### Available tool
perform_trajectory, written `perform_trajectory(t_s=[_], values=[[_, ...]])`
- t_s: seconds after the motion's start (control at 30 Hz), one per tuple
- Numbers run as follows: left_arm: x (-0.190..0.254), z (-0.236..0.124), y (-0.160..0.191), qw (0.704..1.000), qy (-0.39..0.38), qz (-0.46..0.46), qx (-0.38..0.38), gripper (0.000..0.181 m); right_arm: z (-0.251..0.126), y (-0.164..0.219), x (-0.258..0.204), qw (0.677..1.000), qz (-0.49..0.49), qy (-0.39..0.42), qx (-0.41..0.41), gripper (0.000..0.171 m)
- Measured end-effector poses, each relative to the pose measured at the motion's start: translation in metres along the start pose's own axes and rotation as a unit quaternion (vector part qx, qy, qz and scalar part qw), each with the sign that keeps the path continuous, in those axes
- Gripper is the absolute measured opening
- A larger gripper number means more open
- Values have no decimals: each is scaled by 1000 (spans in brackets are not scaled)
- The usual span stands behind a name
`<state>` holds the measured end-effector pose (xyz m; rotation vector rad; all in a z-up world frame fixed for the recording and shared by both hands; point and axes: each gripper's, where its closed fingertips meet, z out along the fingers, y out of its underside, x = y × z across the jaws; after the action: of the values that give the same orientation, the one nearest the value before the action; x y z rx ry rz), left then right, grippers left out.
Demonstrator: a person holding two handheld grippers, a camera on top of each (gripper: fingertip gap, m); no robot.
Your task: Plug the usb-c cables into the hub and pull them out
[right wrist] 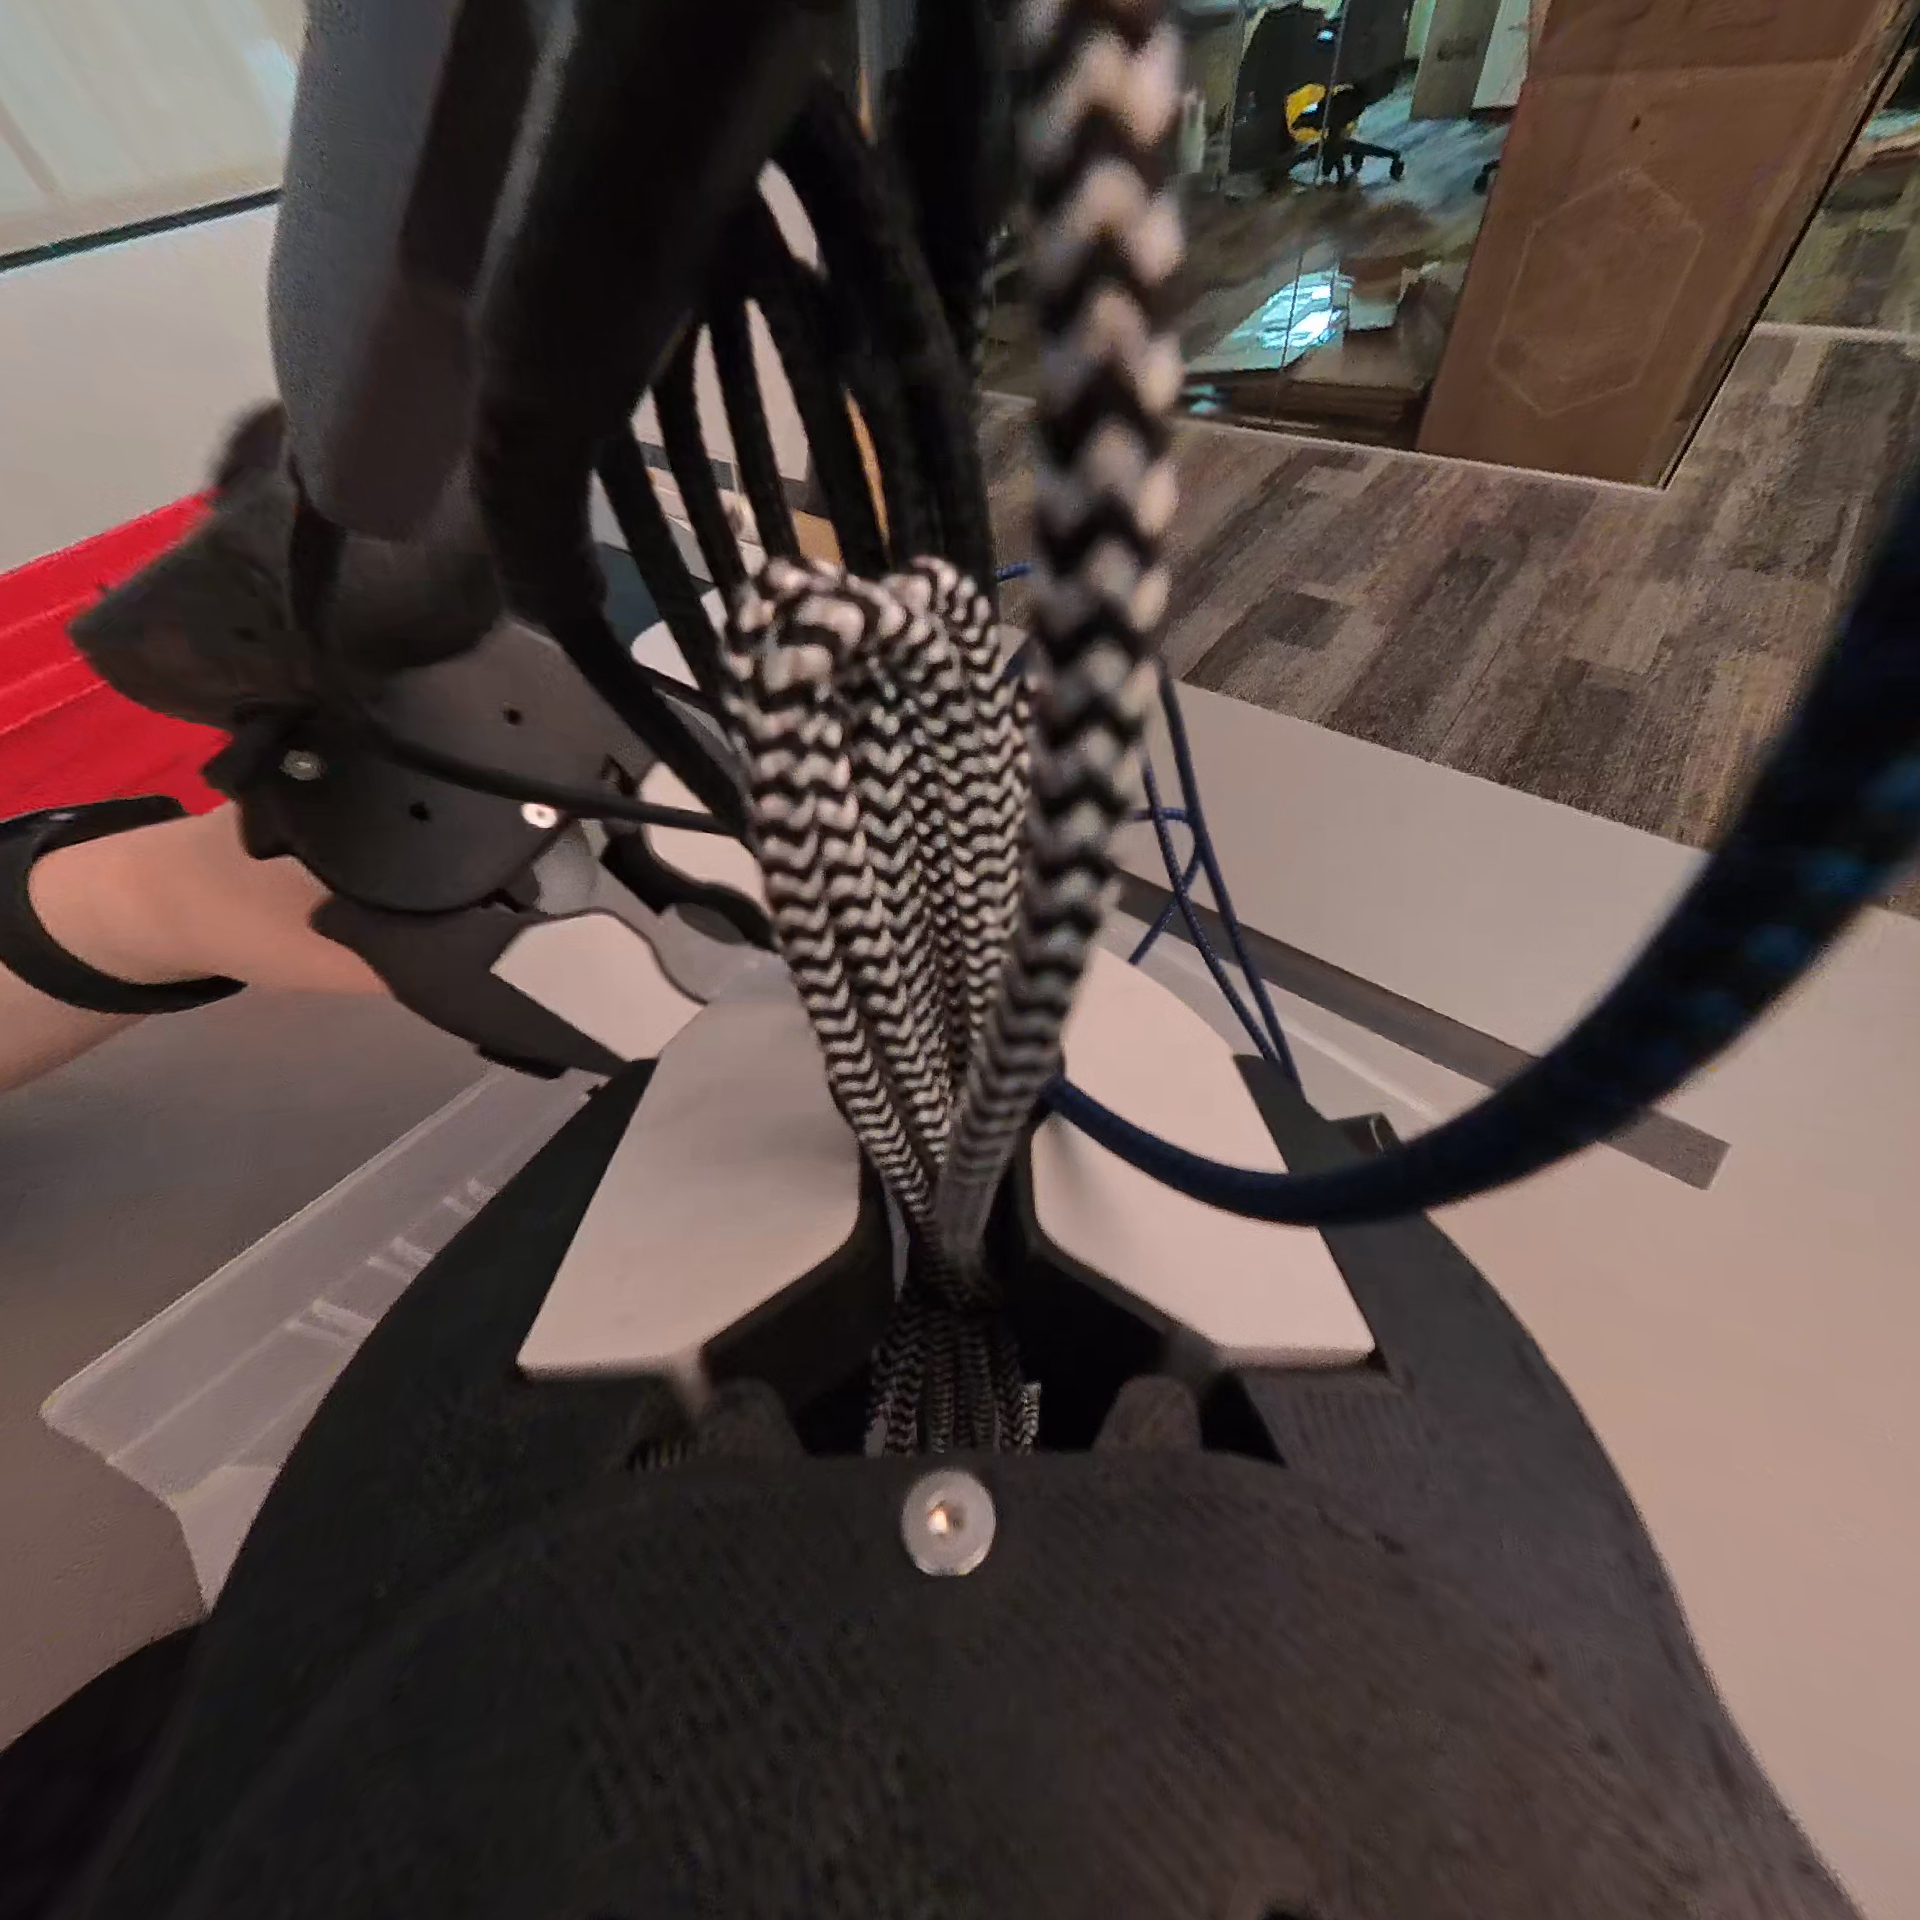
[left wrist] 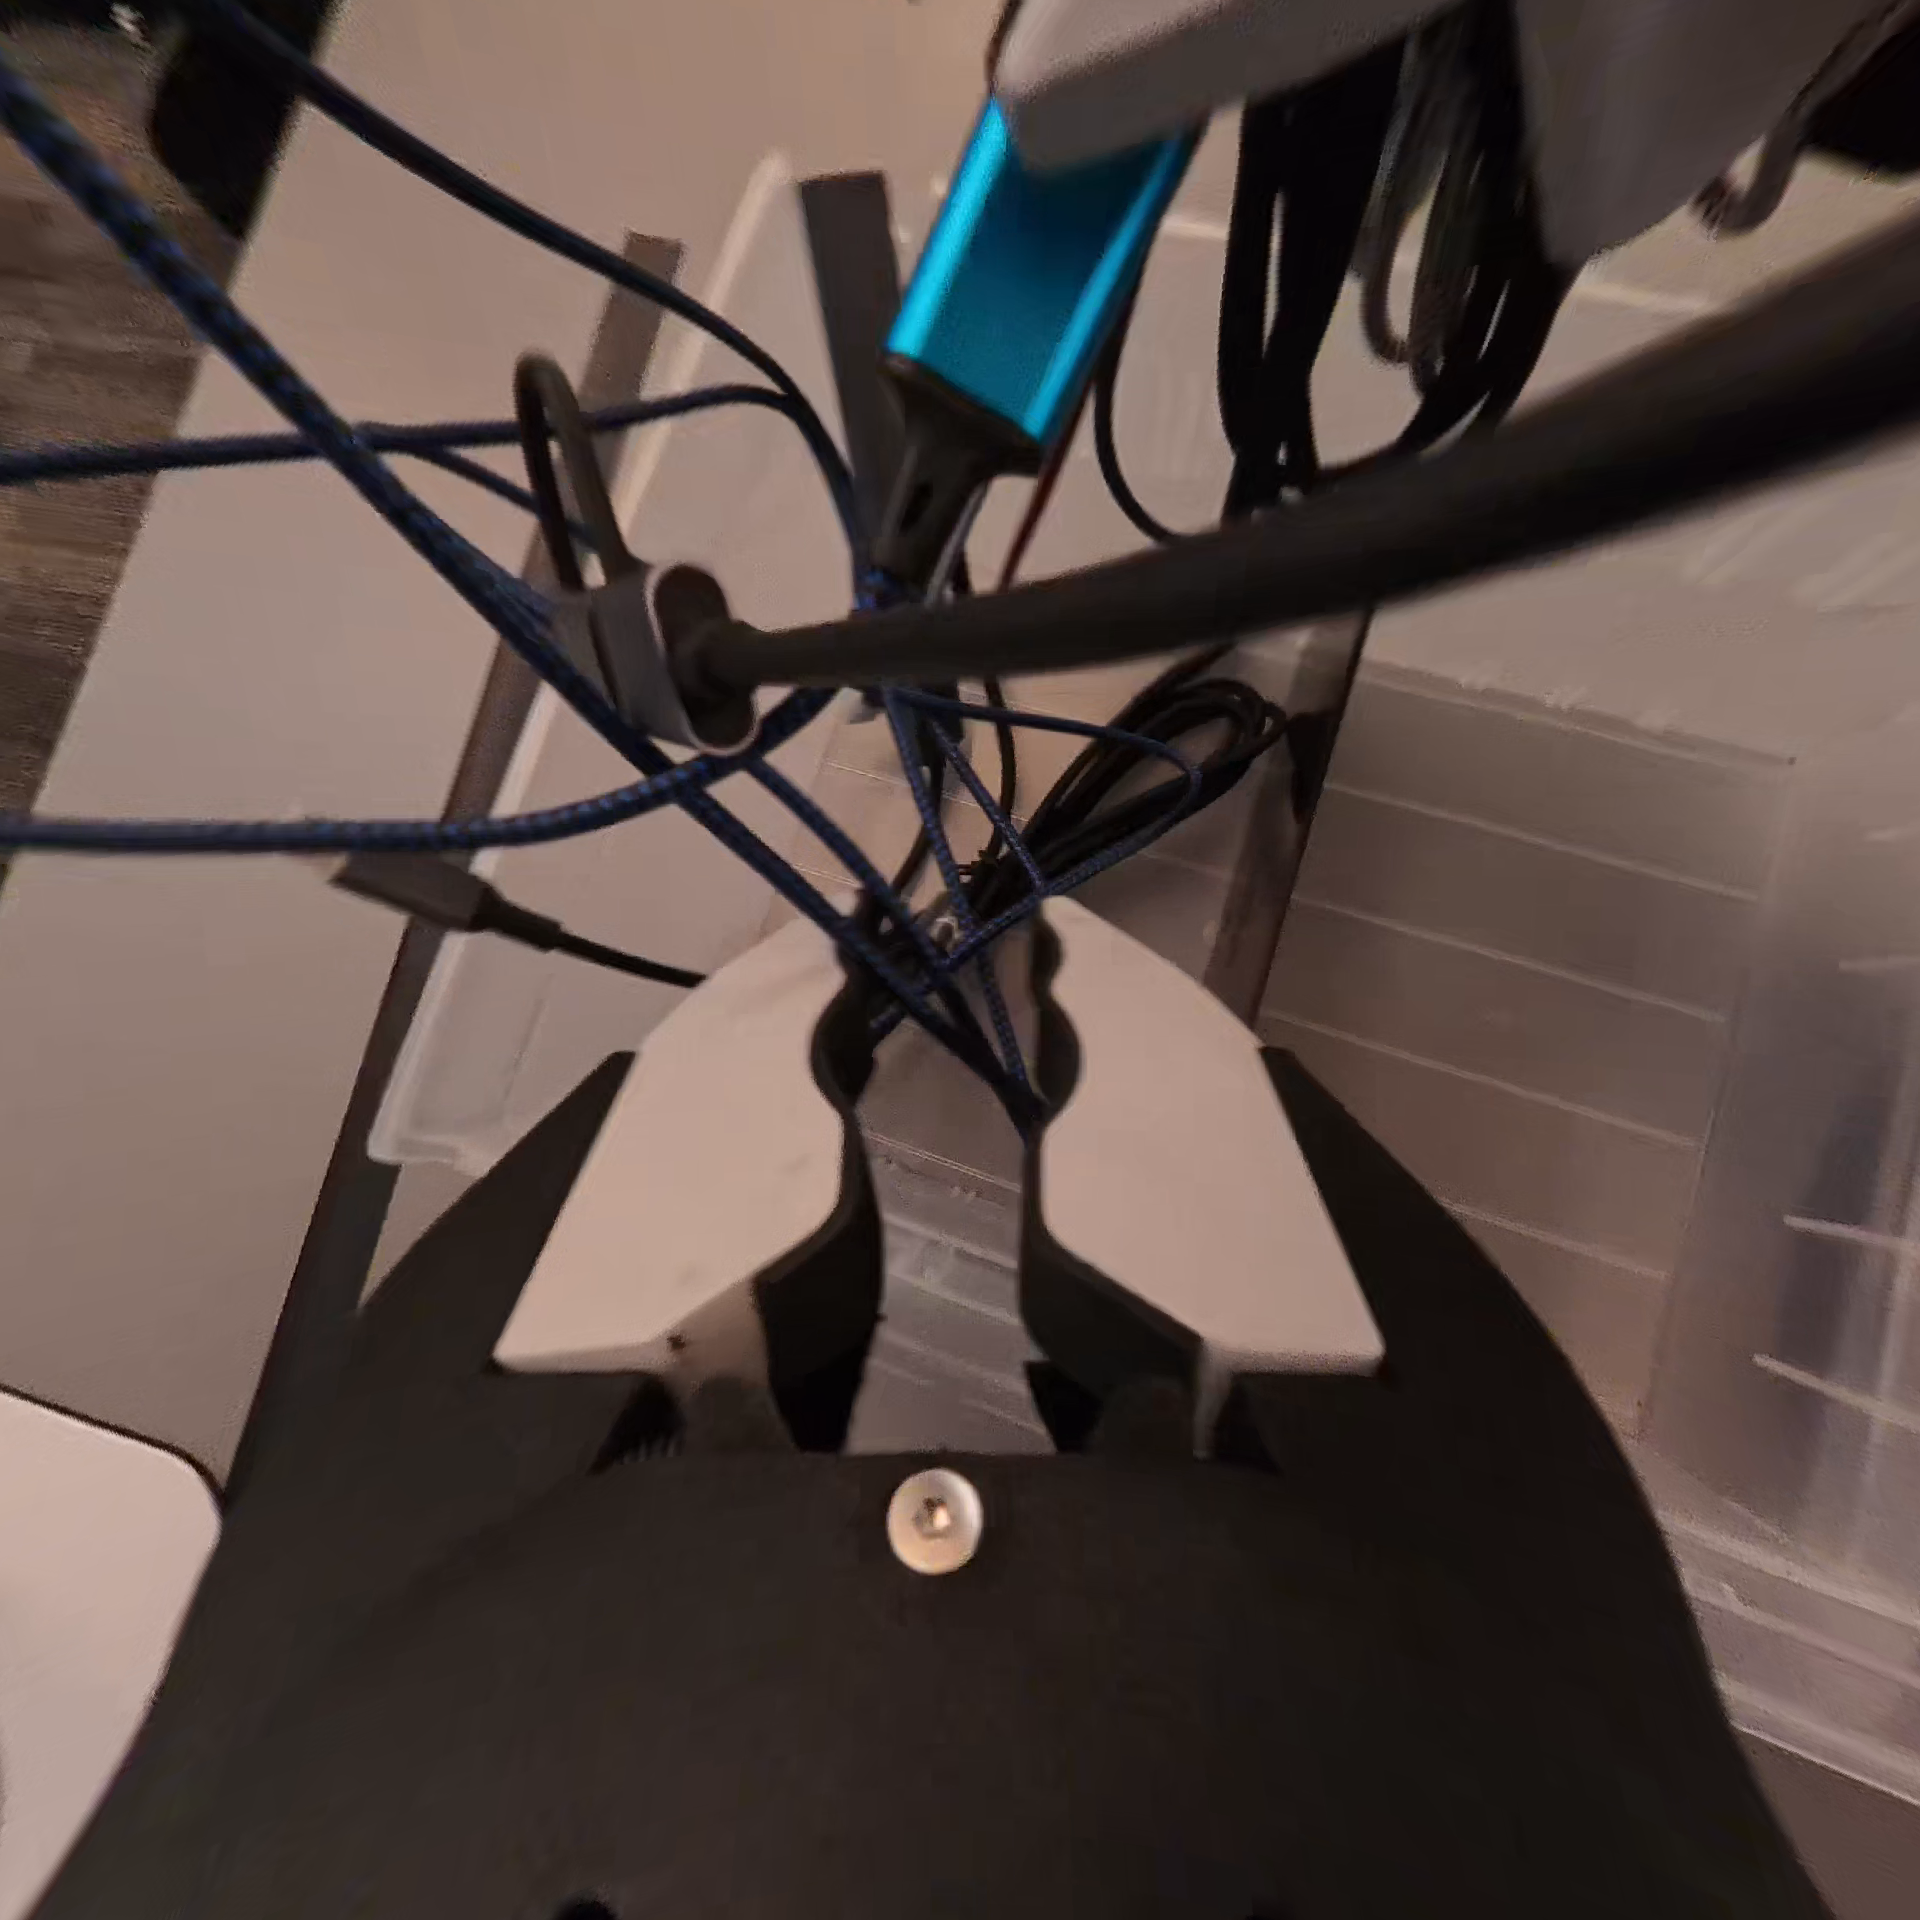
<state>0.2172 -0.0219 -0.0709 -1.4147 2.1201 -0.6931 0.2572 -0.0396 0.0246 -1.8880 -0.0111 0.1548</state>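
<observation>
Tangle everywhere: the left hand-held gripper [left wrist: 940, 997] pinches thin blue braided cables [left wrist: 416, 831], while the right hand-held gripper [right wrist: 961, 1174] clamps a looped black-and-white braided cable [right wrist: 873, 790]. A bright blue metal hub [left wrist: 1013, 281] hangs far ahead, above the white counter [left wrist: 260, 644]. Better to free one plug first. No readable writing.

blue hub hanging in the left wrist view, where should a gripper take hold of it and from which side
Probably the bare lower half of the blue hub, pinching across its two broad flat faces. Come from its open left side: a grey gripper part covers the top end, black cables hang close on the right, and the dark plug with its tangled blue braided cables crowds the bottom end.
</observation>
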Motion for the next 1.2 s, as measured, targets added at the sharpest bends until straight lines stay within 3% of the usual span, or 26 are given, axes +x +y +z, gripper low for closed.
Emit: perform_trajectory(t_s=[0.03, 0.1, 0.17, 0.37, 0.6, 0.73, 0.83, 0.97, 1.07, 1.13, 1.2], values=[[-2, -6, -2, 1000, -3, -11, 19, 38, 4, 3, 1, 1000, 5, -2, -8, 20], [-6, -19, 1, 998, -6, -40, 40, 64, 13, 13, 2, 999, 12, -6, -34, 20], [-8, -37, 6, 996, 0, -66, 60, 72, 21, 26, 2, 997, 2, -5, -77, 20], [-1, -112, 12, 981, 20, -97, 170, 66, 50, 58, -17, 979, -85, -29, -182, 20], [17, -167, 40, 978, 49, -99, 177, 67, 82, 107, -35, 923, -195, -44, -330, 19], [14, -185, 48, 982, 29, -86, 167, 69, 90, 109, -36, 917, -216, -28, -333, 27], [8, -194, 51, 981, 19, -89, 172, 70, 83, 115, -28, 918, -191, -12, -347, 45], [6, -203, 56, 977, 42, -117, 174, 71, 72, 104, -25, 922, -198, 12, -332, 45], [3, -212, 59, 977, 37, -119, 175, 71, 60, 98, -31, 921, -196, 13, -337, 63], [1, -220, 60, 975, 36, -123, 181, 70, 52, 93, -31, 919, -208, 21, -333, 64], [0, -226, 63, 974, 36, -129, 182, 70, 45, 85, -31, 924, -209, 27, -320, 47]])
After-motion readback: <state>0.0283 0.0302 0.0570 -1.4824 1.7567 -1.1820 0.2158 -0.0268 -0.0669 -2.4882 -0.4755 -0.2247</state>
